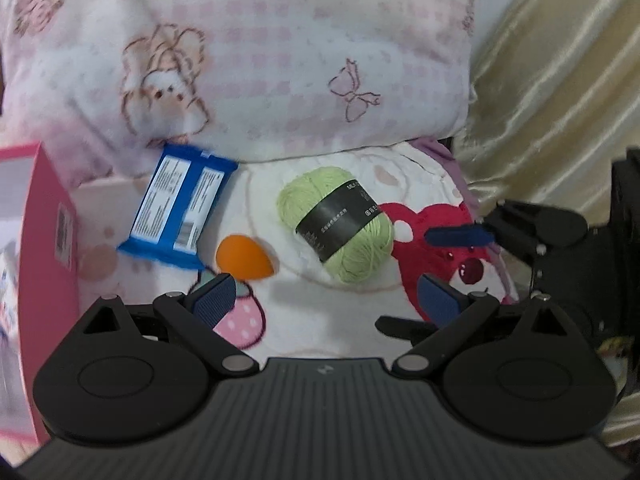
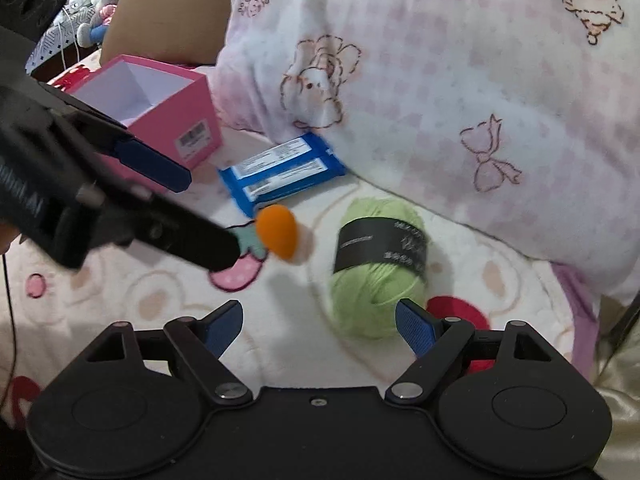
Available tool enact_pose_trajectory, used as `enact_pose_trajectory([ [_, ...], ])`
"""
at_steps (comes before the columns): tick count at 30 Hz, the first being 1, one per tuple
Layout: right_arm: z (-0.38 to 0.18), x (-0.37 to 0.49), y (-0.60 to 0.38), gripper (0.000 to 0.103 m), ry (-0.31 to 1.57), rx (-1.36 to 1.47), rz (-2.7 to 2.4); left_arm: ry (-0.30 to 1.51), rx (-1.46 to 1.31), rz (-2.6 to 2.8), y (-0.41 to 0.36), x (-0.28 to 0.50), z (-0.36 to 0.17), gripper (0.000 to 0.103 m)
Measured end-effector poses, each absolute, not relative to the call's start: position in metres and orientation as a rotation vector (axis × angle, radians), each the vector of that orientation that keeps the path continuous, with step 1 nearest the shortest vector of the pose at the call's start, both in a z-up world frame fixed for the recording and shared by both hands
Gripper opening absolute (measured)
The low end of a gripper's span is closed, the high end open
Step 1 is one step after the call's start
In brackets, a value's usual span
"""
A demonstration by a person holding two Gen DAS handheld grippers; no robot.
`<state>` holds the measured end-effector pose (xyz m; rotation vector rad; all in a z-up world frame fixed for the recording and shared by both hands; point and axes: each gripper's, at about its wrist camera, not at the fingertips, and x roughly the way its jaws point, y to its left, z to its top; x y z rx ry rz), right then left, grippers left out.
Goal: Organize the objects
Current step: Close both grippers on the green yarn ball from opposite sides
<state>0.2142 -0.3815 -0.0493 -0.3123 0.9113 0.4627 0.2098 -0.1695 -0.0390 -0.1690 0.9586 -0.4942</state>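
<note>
Fig. Bed scene, landmark = pink box (image 2: 160, 112).
- Yarn ball (image 2: 378, 268): 1, green, well right of box. Judged soft, light, squashy; best gripped across banded middle.
- Orange egg-shaped item (image 2: 278, 232): 1, between box and yarn; prob. sponge, blurred.
- Blue packet (image 2: 280, 172): 1, just right of box; judged slippery.
- Left gripper (image 1: 324, 300), right gripper (image 2: 320, 328): both spread, nothing held.

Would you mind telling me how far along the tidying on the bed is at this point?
Nothing looks put away: the pink box shows only bare white walls inside. Both hand-held grippers, left and right, are open and empty above the blanket. The green yarn ball, orange egg-shaped sponge and blue packet lie loose there, all three left to collect.
</note>
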Motion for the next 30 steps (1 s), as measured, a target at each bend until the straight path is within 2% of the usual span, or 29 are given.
enact_pose_trajectory([
  [8,-0.065,0.225,-0.380,0.086,0.928,-0.314,0.428,0.936,-0.282,-0.449,-0.174,0.229,-0.064,0.098],
  [16,-0.066,0.234,-0.374,0.085,0.822,-0.387,0.370,0.882,-0.475,-0.435,-0.180,0.247,-0.088,0.094],
  [22,-0.080,0.240,-0.376,0.085,0.768,-0.383,0.366,0.874,-0.518,-0.427,-0.188,0.256,-0.101,0.093],
  [24,-0.088,0.243,-0.380,0.085,0.774,-0.370,0.355,0.857,-0.518,-0.417,-0.190,0.259,-0.107,0.083],
  [26,-0.095,0.248,-0.385,0.084,0.786,-0.360,0.337,0.856,-0.524,-0.404,-0.192,0.262,-0.115,0.081],
  [28,-0.101,0.250,-0.390,0.083,0.790,-0.357,0.326,0.883,-0.534,-0.377,-0.194,0.266,-0.125,0.073],
  [30,-0.105,0.253,-0.394,0.078,0.798,-0.334,0.331,0.900,-0.542,-0.374,-0.195,0.268,-0.133,0.073],
])
